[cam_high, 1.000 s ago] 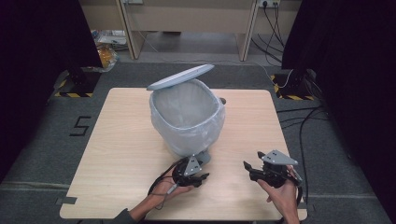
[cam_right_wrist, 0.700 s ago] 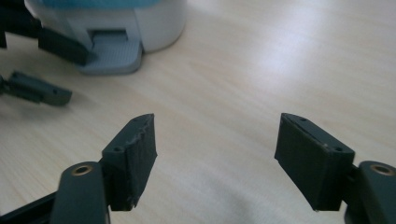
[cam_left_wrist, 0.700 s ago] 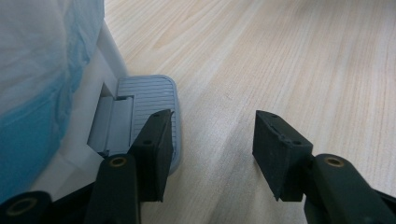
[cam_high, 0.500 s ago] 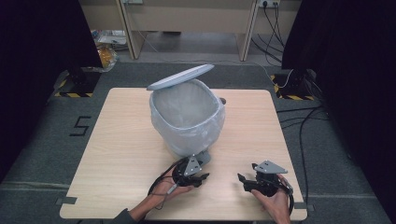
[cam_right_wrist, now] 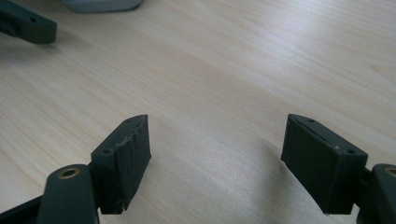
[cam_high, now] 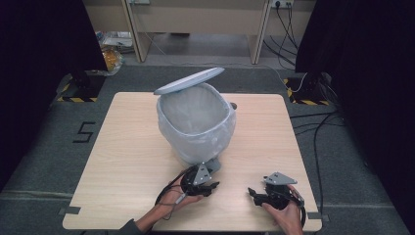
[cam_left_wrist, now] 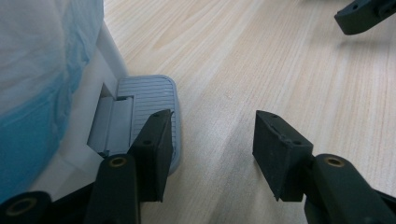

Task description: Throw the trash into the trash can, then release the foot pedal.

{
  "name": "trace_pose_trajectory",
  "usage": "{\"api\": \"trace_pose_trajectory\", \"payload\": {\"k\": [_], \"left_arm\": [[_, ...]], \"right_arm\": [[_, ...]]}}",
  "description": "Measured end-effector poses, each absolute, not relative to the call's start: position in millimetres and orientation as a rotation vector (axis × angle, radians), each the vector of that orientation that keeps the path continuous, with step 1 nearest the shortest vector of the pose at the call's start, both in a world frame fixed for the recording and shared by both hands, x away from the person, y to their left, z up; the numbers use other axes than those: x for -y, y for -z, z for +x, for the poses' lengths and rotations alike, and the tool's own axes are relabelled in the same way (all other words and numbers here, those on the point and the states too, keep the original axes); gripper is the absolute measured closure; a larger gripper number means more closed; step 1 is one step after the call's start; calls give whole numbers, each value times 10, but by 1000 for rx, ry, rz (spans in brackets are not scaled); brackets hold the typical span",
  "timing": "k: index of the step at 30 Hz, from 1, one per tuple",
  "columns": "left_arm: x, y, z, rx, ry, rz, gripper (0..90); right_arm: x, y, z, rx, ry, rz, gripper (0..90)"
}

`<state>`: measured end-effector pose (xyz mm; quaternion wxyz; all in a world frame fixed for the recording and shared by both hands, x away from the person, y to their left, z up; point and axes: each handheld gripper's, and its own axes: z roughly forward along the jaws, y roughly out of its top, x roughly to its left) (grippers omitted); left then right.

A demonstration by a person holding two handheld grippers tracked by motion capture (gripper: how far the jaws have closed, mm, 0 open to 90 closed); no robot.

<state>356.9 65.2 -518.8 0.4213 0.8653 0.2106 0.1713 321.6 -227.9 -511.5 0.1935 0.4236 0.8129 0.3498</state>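
Observation:
A white pedal bin [cam_high: 195, 122] lined with a pale plastic bag stands mid-table, its grey lid [cam_high: 188, 81] tipped up at the back. My left gripper [cam_high: 208, 186] sits at the bin's foot. Its jaws [cam_left_wrist: 212, 116] are apart, with one jaw lying on the grey ribbed pedal [cam_left_wrist: 144, 100] and the other over bare wood. To the right, my right gripper [cam_high: 254, 193] is low over the table near the front edge. Its jaws [cam_right_wrist: 217, 121] have just been opening and nothing is between them.
The light wooden table [cam_high: 122, 147] has free surface left and right of the bin. Dark curtains flank the scene, cables [cam_high: 318, 127] trail on the floor at right, and yellow-black striped stands [cam_high: 78, 93] sit beyond the far corners.
My right gripper has sunk toward the tabletop and its jaws have spread wider. The left gripper has stayed on the pedal and the lid is still up.

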Motion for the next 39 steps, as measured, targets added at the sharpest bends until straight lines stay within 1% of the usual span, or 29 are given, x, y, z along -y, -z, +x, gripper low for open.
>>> {"api": "trace_pose_trajectory", "payload": {"k": [15,21,25,39], "left_arm": [[-650,5188,3567,-526,-429,2169,470],[-659,5186,3579,-530,-410,2161,469],[-650,5187,3569,-522,-425,2169,460],[-648,5159,3573,-530,-412,2168,443]], "right_arm": [[2276,5165,3222,-2289,-984,1195,210],[2273,5164,3221,-2293,-983,1196,200],[2271,5164,3221,-2294,-983,1197,194],[2266,5165,3223,-2297,-985,1198,185]]}}
